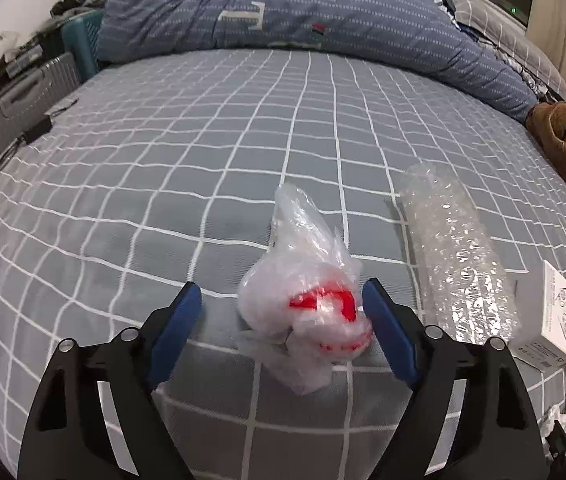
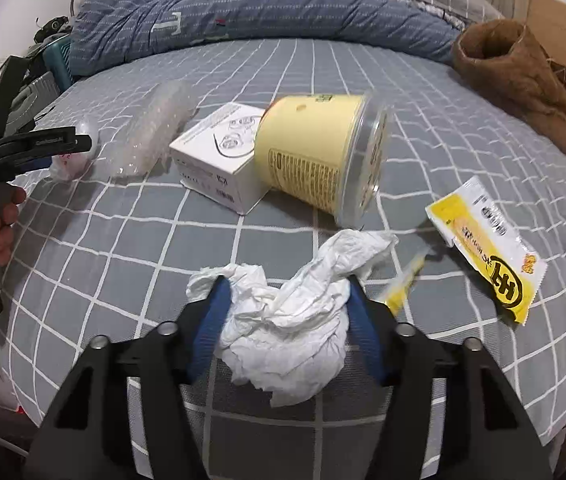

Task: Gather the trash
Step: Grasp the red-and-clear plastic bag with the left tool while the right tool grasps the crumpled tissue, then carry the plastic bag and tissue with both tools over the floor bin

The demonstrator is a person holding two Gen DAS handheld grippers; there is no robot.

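A bed (image 1: pixel 243 140) under a grey checked sheet, a blue quilt (image 1: pixel 323 12) heaped along its far edge, serves as the collecting ground. In the left wrist view, the left hand-held gripper (image 1: pixel 281 300) stands spread, its two blue fingers either side of one crumpled clear plastic bag (image 1: pixel 307 300) with red print; the right finger is just beside or touching the bag, the left apart, apparently lined up for a grasp. One roll of bubble wrap (image 1: pixel 459 256) lies at 2 o'clock from the bag, with a white box (image 1: pixel 555 316) beyond at 3 o'clock. In the right wrist view, the right hand-held gripper (image 2: pixel 285 292) brackets one crumpled white tissue (image 2: pixel 291 320), both fingers against it, apparently pinching. One yellow tub (image 2: pixel 319 156), tipped on its side, rests against the single box at 12 o'clock; one yellow wrapper (image 2: pixel 487 248) lies at 2 o'clock, and one brown garment (image 2: pixel 523 80) sits farther off toward the quilt.
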